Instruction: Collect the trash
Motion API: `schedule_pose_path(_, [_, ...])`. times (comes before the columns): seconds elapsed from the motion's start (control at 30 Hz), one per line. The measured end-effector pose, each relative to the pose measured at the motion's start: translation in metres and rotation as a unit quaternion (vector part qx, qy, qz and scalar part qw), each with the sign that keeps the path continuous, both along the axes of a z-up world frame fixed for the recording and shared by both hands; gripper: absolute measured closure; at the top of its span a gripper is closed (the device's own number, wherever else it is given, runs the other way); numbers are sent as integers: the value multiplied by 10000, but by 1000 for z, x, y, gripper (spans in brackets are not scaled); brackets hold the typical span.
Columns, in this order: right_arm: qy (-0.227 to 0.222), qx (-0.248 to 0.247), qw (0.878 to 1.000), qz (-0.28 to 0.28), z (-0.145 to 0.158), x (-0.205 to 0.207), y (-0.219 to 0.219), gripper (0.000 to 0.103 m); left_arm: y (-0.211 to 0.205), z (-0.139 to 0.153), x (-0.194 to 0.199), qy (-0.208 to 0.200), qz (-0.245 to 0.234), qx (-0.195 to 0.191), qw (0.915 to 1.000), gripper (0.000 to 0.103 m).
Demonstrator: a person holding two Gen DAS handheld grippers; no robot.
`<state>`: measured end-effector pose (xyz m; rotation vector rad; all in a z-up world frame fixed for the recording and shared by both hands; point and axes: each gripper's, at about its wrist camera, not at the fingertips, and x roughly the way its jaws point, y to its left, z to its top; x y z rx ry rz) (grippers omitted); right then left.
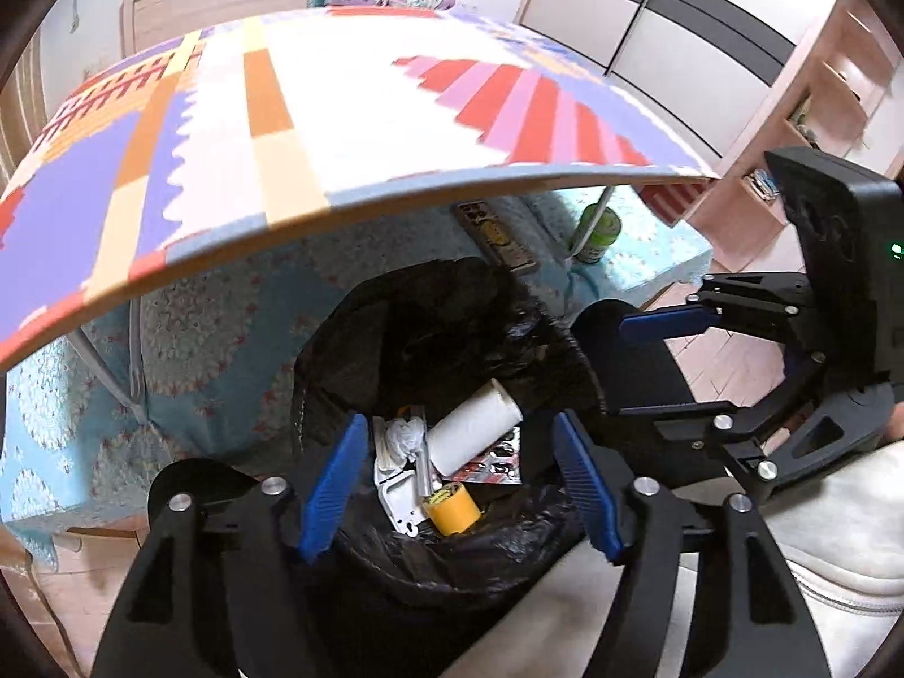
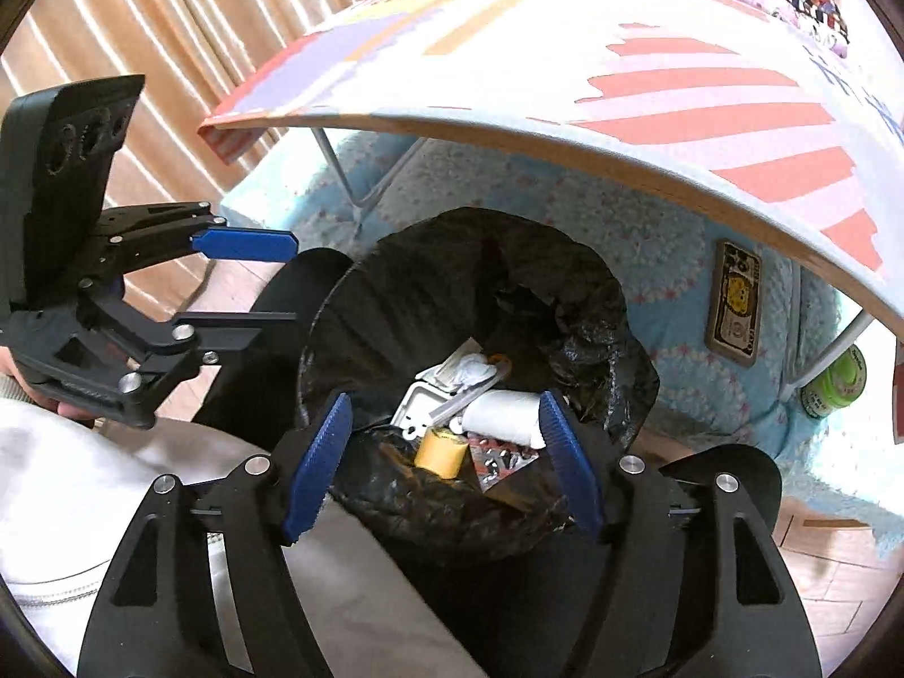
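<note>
Both your claws, left claw [image 1: 460, 486] and right claw [image 2: 446, 463], are spread empty over the bin [image 1: 395, 327]; table [image 1: 339, 113] edge overhangs it, bed [image 1: 226, 339] behind.

Left gripper [image 1: 460, 486] jaws wide apart over bin [image 1: 361, 531] w/ trash inside

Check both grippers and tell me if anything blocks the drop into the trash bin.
Nothing visible does. The left gripper and right gripper both hover open and empty above the bag-lined trash bin, whose mouth is uncovered; the yellow tape roll and white roll already lie inside.
</note>
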<state>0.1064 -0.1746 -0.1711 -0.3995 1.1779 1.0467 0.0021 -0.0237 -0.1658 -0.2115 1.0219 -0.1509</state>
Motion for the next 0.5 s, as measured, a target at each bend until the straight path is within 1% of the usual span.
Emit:
schedule_pose_path(0.13, [145,-85,9998,-64,7,-1,-5,32,-5,11,-5,41,-78,3,10000,30])
schedule_pose_path(0.2, [164,-89,9998,-92,11,-2,-8,29,-8,15,-7,36,-111,28,9999,25])
schedule_pose_path(0.4, [253,-55,9996,-80,25,-9,-11,28,-12,28,-12,10,-110,97,9999,21])
schedule_pose_path(0.5, [283,-46,9996,-66,26,-11,-12,28,-12,31,-12,-6,-105,107,9999,20])
